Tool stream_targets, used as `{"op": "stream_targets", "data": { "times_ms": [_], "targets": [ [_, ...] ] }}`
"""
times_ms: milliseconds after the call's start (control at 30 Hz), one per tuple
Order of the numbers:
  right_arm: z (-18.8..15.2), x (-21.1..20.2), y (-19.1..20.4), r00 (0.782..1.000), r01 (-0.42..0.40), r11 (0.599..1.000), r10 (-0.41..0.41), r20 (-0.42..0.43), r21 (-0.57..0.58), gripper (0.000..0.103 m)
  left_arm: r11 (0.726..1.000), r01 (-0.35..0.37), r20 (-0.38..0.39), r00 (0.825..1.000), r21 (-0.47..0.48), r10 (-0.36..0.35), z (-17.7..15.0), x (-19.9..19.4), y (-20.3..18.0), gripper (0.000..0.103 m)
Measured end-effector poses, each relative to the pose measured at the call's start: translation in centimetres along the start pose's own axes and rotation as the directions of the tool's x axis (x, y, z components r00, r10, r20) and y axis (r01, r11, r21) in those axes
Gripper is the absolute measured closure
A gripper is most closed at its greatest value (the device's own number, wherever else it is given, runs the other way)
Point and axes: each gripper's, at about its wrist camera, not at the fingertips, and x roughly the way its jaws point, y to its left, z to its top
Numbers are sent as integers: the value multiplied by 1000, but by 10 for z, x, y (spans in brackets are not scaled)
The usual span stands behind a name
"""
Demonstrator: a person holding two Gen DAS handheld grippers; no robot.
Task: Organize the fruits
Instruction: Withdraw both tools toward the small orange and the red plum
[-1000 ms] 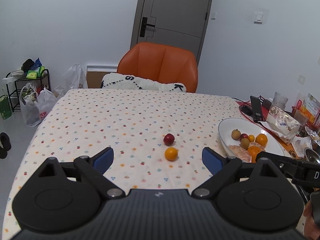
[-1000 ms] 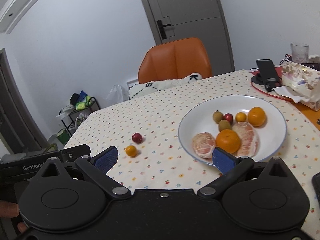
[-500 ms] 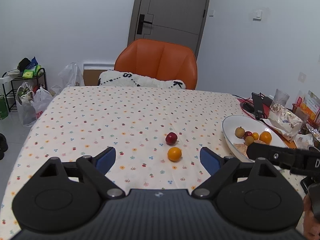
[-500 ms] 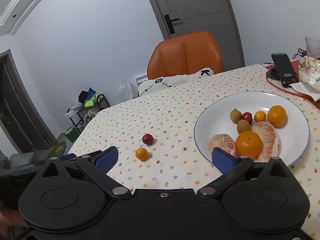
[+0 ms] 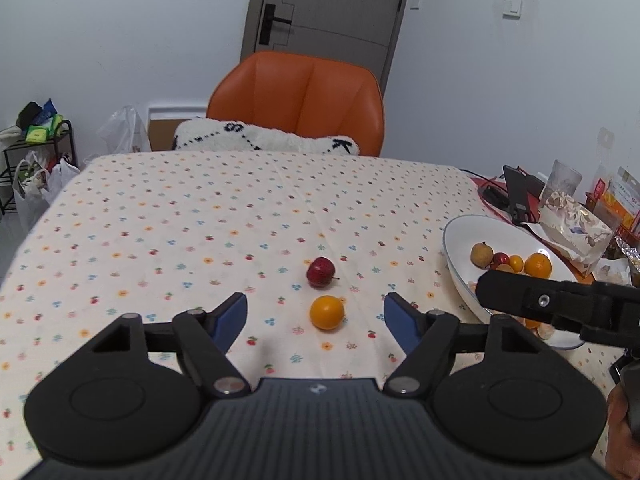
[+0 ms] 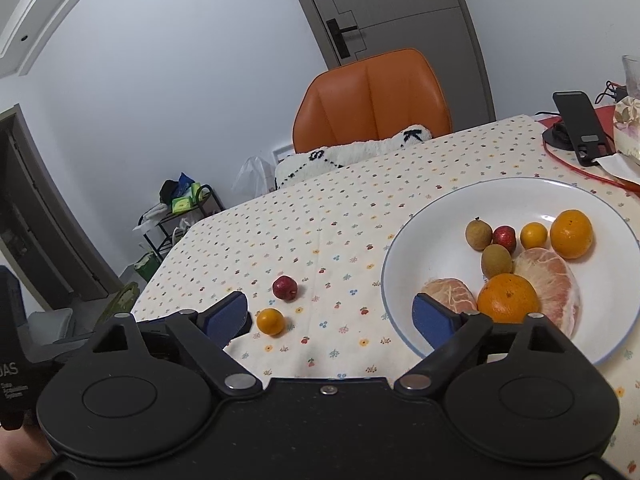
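Dotted cloth is covering the surface (image 5: 160,216), an orange chair (image 5: 298,96) standing behind it. We're holding our left claw (image 5: 314,320) wide open, the small orange fruit (image 5: 327,312) lying between its fingers and the red fruit (image 5: 320,272) just beyond. Our right claw (image 6: 332,316) is gaping too, hanging empty at the near rim of the white plate (image 6: 432,220), which is carrying more fruit.

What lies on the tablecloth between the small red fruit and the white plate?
Nothing: between the small red fruit and the white plate only bare patterned tablecloth shows, clearest in the right wrist view.
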Motion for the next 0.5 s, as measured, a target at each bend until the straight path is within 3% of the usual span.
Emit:
{"op": "stream_targets", "data": {
  "times_ms": [433,500],
  "targets": [
    [4,18,-4,1000,-21,1000,21,-15,-5,18,1000,11,-55,998,-13,-12,0,35,-6,55],
    [3,21,-3,999,-26,1000,25,-20,-9,18,1000,11,-59,998,-21,-12,-1,38,-4,71]
  ]
}}
